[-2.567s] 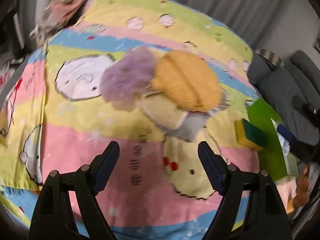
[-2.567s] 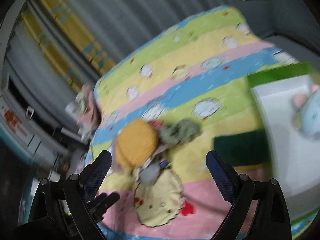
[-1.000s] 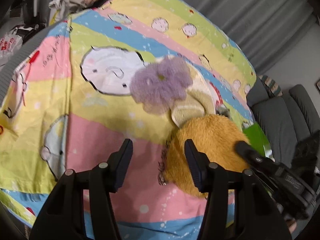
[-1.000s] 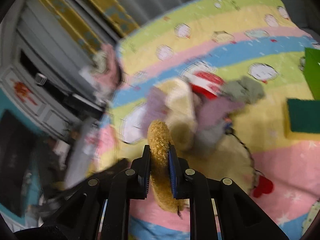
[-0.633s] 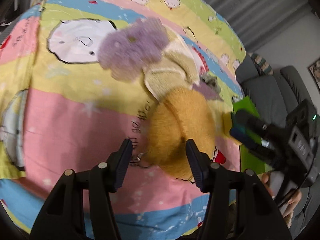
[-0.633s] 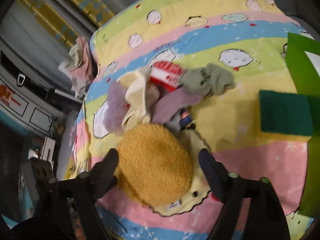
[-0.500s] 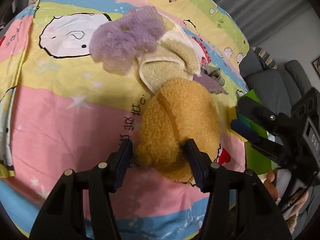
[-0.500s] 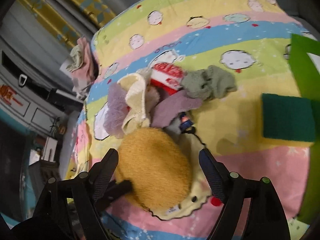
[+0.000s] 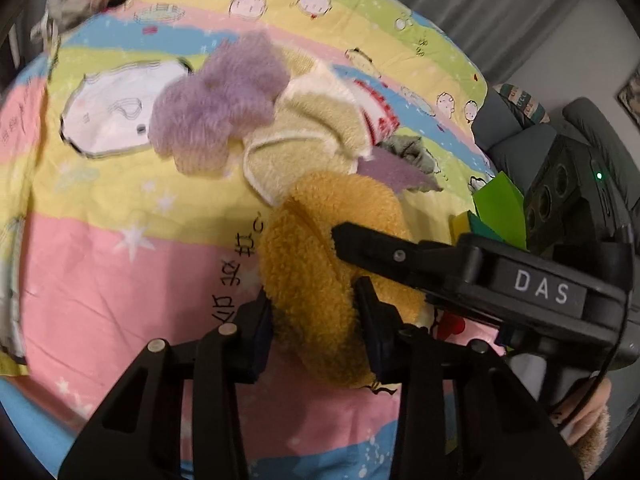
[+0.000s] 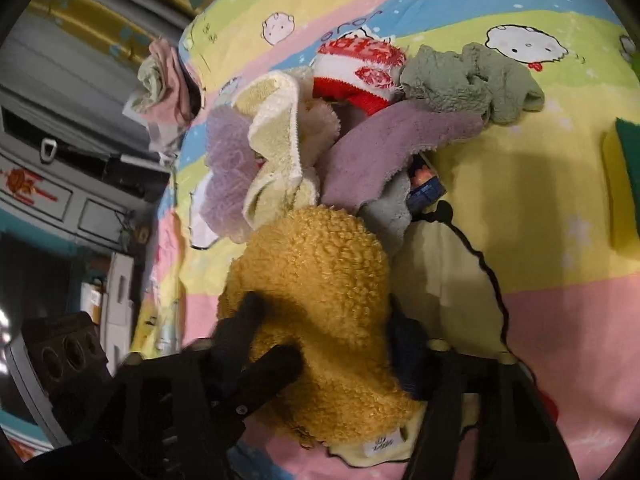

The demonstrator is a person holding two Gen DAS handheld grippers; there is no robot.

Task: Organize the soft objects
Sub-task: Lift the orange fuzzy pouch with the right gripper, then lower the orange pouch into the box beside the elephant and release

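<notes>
A fuzzy orange plush point(image 9: 320, 264) point(image 10: 320, 300) lies on the striped cartoon blanket point(image 9: 120, 272). My left gripper point(image 9: 318, 336) is shut on its near edge. My right gripper point(image 10: 332, 344) reaches in from the right and is also closed around the plush; its finger point(image 9: 384, 252) lies across the plush in the left wrist view. Behind sits a heap: a purple fluffy piece point(image 9: 216, 96) point(image 10: 224, 168), a cream towel point(image 9: 304, 148) point(image 10: 276, 140), a red-and-white knit point(image 10: 356, 68), a mauve cloth point(image 10: 392, 144) and a grey-green cloth point(image 10: 468, 80).
A pale yellow flat cloth point(image 10: 444, 276) lies under the plush. A yellow-green sponge point(image 10: 624, 184) sits at the right by a green tray edge point(image 9: 500, 204). Folded clothes point(image 10: 164, 80) lie off the blanket's far corner. A grey sofa point(image 9: 516, 136) stands beyond.
Both grippers have closed in on the orange plush: the left jaws narrowed onto its near edge, and the right gripper moved in from the right and gripped it.
</notes>
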